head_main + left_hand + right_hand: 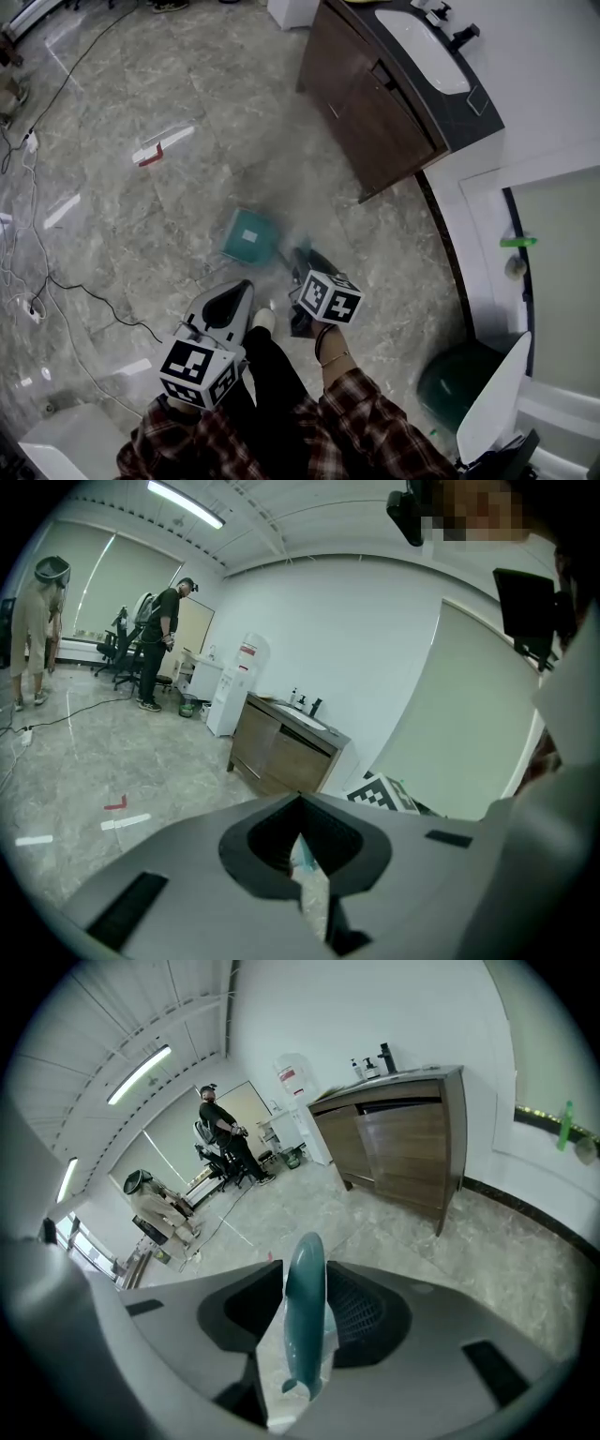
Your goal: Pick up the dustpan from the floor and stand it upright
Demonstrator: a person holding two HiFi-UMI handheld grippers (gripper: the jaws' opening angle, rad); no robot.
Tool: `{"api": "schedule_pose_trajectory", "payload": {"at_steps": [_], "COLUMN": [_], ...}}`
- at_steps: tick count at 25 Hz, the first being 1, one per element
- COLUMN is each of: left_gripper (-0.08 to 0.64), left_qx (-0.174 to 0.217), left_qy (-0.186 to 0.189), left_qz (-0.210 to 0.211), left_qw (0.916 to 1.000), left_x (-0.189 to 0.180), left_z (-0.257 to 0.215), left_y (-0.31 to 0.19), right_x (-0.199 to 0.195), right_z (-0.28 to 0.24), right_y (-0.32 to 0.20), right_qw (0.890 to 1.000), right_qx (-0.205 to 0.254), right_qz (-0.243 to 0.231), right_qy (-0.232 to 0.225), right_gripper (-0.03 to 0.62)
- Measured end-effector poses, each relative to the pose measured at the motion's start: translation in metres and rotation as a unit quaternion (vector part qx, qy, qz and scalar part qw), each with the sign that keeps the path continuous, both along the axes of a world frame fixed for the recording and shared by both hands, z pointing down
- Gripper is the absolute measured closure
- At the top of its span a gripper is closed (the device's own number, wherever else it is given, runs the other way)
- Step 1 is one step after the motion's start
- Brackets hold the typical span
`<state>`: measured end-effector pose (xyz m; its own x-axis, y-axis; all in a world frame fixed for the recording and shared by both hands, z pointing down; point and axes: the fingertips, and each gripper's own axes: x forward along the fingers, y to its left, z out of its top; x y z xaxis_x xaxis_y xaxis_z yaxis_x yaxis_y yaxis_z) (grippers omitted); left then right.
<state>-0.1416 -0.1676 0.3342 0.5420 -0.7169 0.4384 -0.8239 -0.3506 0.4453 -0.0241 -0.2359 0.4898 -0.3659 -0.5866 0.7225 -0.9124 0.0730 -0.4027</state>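
The teal dustpan lies low over the marble floor, a little blurred, and its handle runs back toward me. My right gripper is shut on that handle. In the right gripper view the teal handle stands up between the two jaws of the right gripper. My left gripper hovers just left of the dustpan, apart from it, with its jaws together and nothing in them. In the left gripper view only a thin slit shows between the jaws of the left gripper. I cannot tell whether the pan touches the floor.
A brown vanity cabinet with a sink stands at the back right. A green bin sits at the right. Cables trail along the left, near a red and white floor mark. A person stands far off.
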Motion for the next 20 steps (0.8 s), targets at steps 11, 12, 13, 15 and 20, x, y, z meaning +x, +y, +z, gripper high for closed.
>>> {"api": "schedule_pose_trajectory", "payload": {"at_steps": [11,12,13,15,20], "left_gripper": [0.56,0.56,0.558,0.558,0.56], "left_qx": [0.034,0.038,0.043,0.057,0.098], "left_qy": [0.011,0.013,0.015,0.02,0.027], "left_qz": [0.028,0.031,0.033,0.037,0.053], "left_qw": [0.999,0.9987,0.9984,0.9975,0.9934], "left_x": [0.016,0.018,0.02,0.023,0.035], "left_z": [-0.036,-0.043,-0.05,-0.067,-0.113], "left_y": [-0.003,-0.002,0.0,0.003,0.01], "right_x": [0.009,0.009,0.008,0.006,0.004], "right_z": [-0.069,-0.081,-0.094,-0.124,-0.202], "right_y": [0.017,0.022,0.027,0.038,0.063], "right_qw": [0.998,0.998,0.997,0.995,0.982], "right_qx": [0.053,0.06,0.069,0.094,0.172], "right_qz": [-0.004,-0.009,-0.016,-0.035,-0.057], "right_qy": [-0.015,-0.019,-0.024,-0.03,-0.048], "right_gripper": [0.456,0.456,0.456,0.456,0.474]}}
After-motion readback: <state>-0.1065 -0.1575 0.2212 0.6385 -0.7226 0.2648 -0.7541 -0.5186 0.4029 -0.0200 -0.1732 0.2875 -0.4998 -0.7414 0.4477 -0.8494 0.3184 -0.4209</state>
